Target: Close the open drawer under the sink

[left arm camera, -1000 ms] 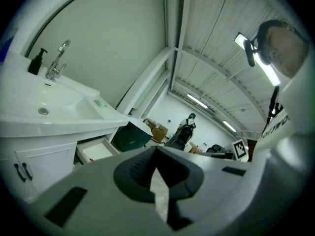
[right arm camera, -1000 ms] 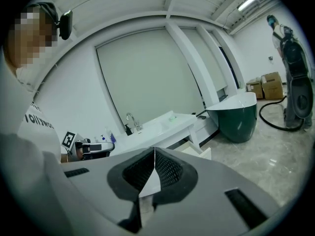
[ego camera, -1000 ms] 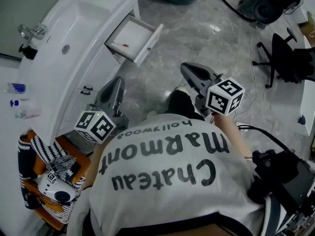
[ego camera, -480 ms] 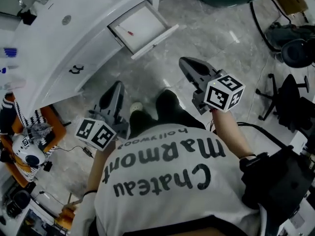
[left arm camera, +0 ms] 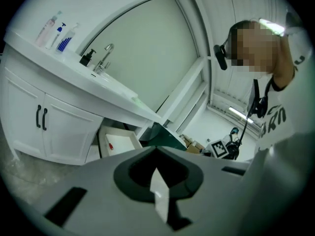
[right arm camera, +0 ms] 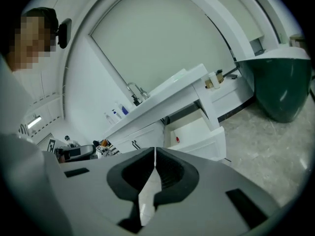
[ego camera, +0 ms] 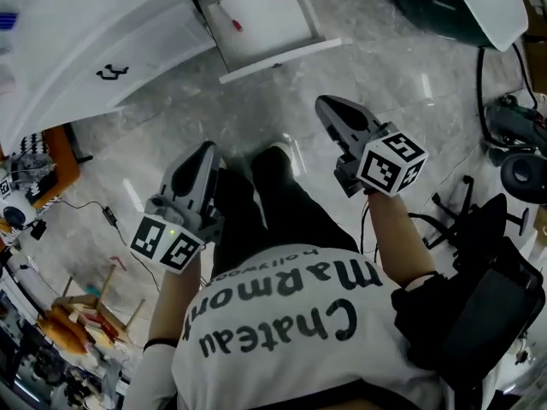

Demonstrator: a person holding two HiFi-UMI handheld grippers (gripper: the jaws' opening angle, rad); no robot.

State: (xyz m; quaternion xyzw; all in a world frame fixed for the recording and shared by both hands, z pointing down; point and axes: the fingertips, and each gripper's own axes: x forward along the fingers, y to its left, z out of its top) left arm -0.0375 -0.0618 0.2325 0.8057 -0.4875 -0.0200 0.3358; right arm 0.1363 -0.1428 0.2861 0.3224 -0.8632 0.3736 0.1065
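Pulled out and open: a shallow white rectangular drawer [ego camera: 272, 11], projecting from the white curved vanity cabinet [ego camera: 77, 45] under the sink, front panel facing the person. Inside, on the pale bottom, one small red item [ego camera: 237, 26].

Left of the drawer on the cabinet front, a pair of black door handles [ego camera: 111, 73]. Above the drawer in the left gripper view, a chrome tap [left arm camera: 106, 53] on the basin rim. Right of the drawer in the right gripper view, a dark green rounded tub [right arm camera: 280, 87]. Under the drawer, grey marbled floor [ego camera: 256, 118].

On the near side of the drawer, well apart from it, the grey right gripper [ego camera: 328, 108], held out over the floor on a bare, half-bent forearm, nose aimed at the drawer front and tipped slightly down, marker cube towards the person. Jaws pressed together along one seam in the right gripper view [right arm camera: 154, 150], nothing between them.

Farther from the drawer and off to its left, the grey left gripper [ego camera: 202, 154], held lower beside a black-trousered leg, pointing towards the cabinet. Jaws likewise together in the left gripper view [left arm camera: 156, 151], empty.
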